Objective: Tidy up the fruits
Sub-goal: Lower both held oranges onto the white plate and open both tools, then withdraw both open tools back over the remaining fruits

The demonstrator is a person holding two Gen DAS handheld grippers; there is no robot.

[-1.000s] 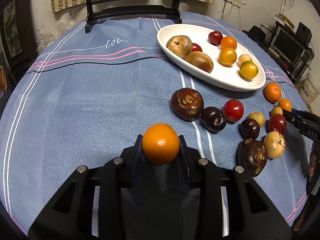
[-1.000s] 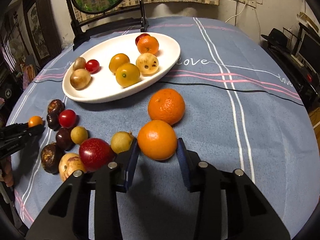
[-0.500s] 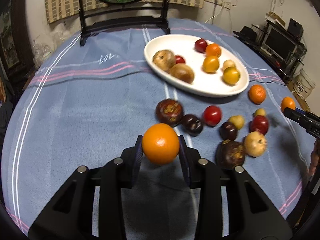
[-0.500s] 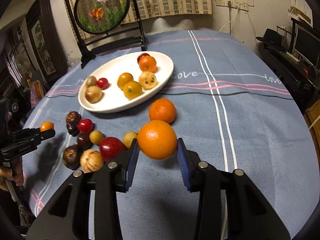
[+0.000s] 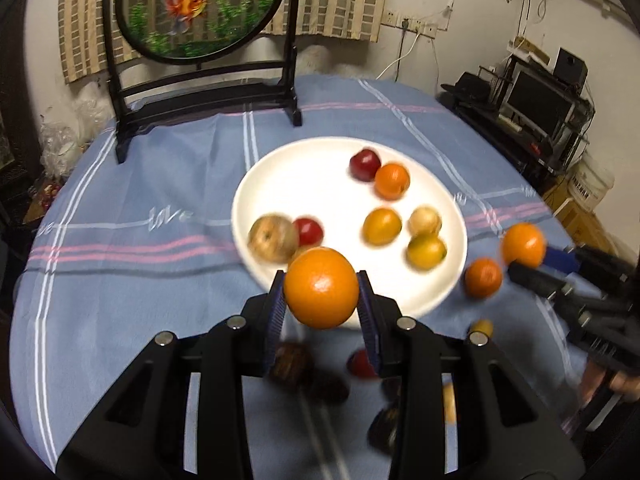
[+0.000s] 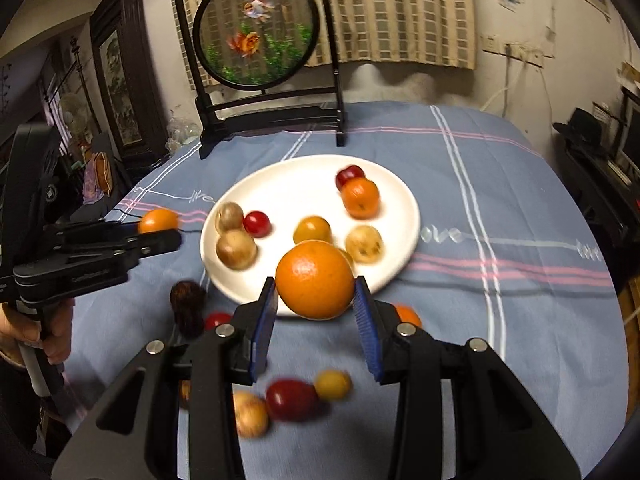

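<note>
Now both claws w/ fruit: left claw (image 5: pixel 322 294) grasping orange (image 5: pixel 321 287), right claw (image 6: pixel 316 292) grasping another orange (image 6: pixel 315 285).

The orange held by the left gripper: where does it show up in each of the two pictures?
Left wrist view: the orange sits low in the centre, clamped in the left gripper, in front of the white plate.
Right wrist view: the same orange is small at the left edge, just left of the plate.
Shared landmark: the round goldfish screen behind the plate.

Left tongs (image 5: pixel 321 294), right tongs (image 6: pixel 315 292) both clamped, raised.
</note>
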